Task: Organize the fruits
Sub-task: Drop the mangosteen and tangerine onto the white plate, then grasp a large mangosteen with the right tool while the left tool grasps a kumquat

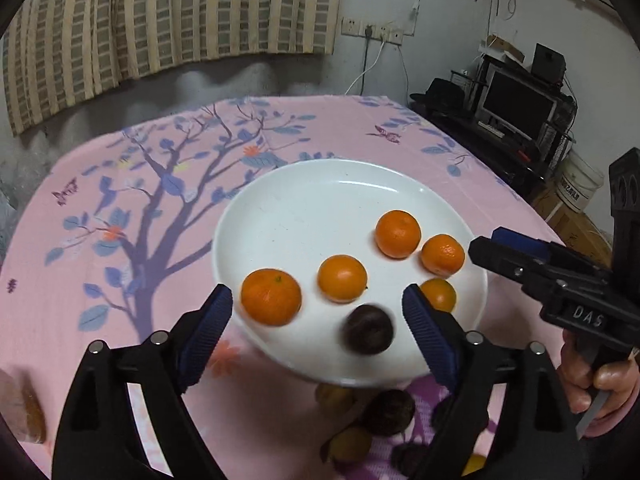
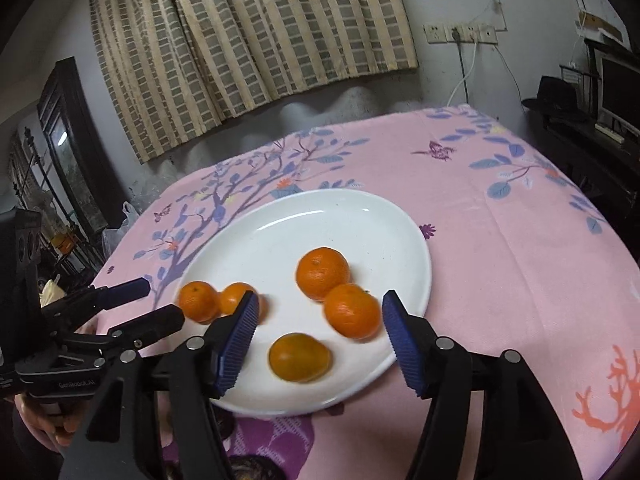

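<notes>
While both blue-padded grippers, left (image 1: 318, 316) and right (image 2: 318, 334), hung wide and empty above the white ceramic plate (image 1: 304, 208) bearing five orange mandarins (image 1: 342, 278) and one blurred dark round fruit (image 1: 369, 330), remaining fruits (image 1: 386, 412) beside its near rim awaited collection.

- Plate (image 1: 280, 216): glossy white glazed ceramic, smooth, shows highlights.
- Tablecloth (image 2: 500, 248): matt pink woven cloth, printed pattern.
- Oranges (image 2: 322, 274): dimpled peel, slight sheen.
- Dark fruit (image 1: 369, 330): blurred, dull skin.
- Finger pads (image 2: 402, 340): blue ribbed rubber-like; arms black matt plastic, metal pins.
- Curtain (image 1: 180, 16), upper left: coarse woven cloth.
</notes>
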Tool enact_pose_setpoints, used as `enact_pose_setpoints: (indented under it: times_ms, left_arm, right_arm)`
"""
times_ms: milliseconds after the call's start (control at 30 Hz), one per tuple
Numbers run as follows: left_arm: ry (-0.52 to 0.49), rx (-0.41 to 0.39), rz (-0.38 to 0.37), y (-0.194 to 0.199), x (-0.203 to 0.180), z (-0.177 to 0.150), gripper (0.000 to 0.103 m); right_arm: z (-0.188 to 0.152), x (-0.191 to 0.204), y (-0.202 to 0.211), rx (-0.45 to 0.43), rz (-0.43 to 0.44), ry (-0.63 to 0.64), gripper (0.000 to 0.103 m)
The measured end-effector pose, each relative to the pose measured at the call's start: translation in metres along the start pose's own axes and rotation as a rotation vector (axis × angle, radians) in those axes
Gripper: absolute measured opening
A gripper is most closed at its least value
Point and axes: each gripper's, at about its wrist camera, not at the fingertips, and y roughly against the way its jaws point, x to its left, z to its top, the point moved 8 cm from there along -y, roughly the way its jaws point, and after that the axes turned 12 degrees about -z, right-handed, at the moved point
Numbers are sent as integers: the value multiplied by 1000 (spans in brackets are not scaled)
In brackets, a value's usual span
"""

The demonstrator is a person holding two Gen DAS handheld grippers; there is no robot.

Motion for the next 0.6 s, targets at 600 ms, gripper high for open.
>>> enact_pose_setpoints:
  times_ms: [600]
  left_arm:
    - [234, -25, 144, 64, 62, -91, 94]
  right_arm:
    - [-96, 40, 33, 174, 51, 193, 61]
